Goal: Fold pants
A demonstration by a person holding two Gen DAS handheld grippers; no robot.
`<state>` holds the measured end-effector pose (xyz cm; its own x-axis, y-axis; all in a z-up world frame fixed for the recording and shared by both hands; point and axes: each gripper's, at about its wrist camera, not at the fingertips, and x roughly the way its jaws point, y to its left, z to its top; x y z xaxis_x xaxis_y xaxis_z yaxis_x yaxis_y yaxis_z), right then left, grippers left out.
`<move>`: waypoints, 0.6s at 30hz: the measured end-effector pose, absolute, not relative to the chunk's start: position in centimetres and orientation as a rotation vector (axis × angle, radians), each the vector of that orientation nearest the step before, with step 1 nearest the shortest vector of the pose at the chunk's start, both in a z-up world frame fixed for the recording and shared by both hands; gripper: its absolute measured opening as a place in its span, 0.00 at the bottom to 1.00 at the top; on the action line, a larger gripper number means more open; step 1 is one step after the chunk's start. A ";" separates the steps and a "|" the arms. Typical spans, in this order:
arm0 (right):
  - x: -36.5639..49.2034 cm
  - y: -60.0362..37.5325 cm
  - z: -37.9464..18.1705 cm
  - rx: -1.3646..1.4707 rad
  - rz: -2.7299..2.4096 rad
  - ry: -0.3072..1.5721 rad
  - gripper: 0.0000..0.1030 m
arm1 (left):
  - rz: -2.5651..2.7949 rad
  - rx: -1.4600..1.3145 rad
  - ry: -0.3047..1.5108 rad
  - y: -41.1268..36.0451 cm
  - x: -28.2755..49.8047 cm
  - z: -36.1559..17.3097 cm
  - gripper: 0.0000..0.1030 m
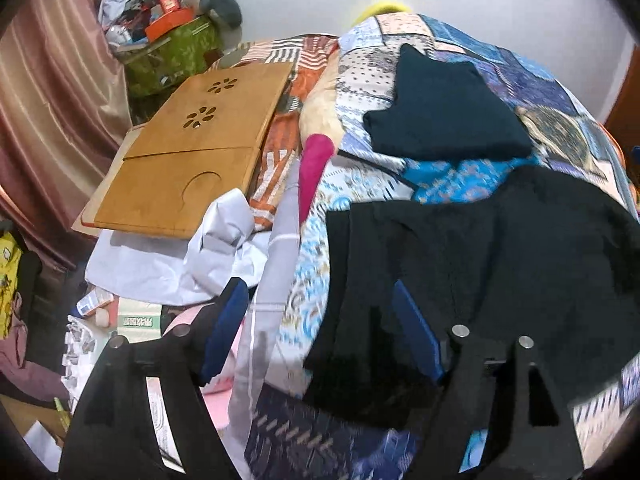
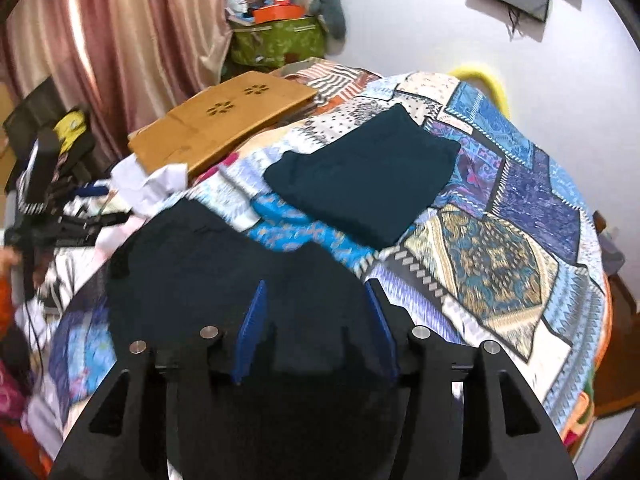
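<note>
Left tongs (image 1: 320,328): the blue-padded fingers are held wide apart, with the left edge of the black pants (image 1: 480,264) lying between them; no grip on the cloth is seen. Right tongs (image 2: 316,320): likewise released, the two blue pads (image 2: 252,320) being spread above the same black pants (image 2: 224,264), which are not pinched. The pants are spread on the near part of the bed, over a patchwork quilt (image 2: 500,264) in blue, white and gold. A second dark garment (image 2: 360,184), already folded into a rough rectangle, is seen farther back on the quilt, apart from the pants. Beside the quilt a wooden lap tray (image 1: 192,152) with flower-shaped cut-outs is laid over white cloth (image 1: 192,264). Behind it, a green bag (image 2: 280,44) of oddments and a pink curtain (image 2: 112,36) are shown against the wall.
</note>
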<state>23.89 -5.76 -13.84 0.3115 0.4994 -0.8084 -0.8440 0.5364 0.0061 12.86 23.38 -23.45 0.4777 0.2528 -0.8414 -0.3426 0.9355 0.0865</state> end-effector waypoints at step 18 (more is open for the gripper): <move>15.6 -7.3 -20.7 -0.568 0.949 0.955 0.45 | 0.165 0.156 1.111 15.1 9.7 -27.9 0.78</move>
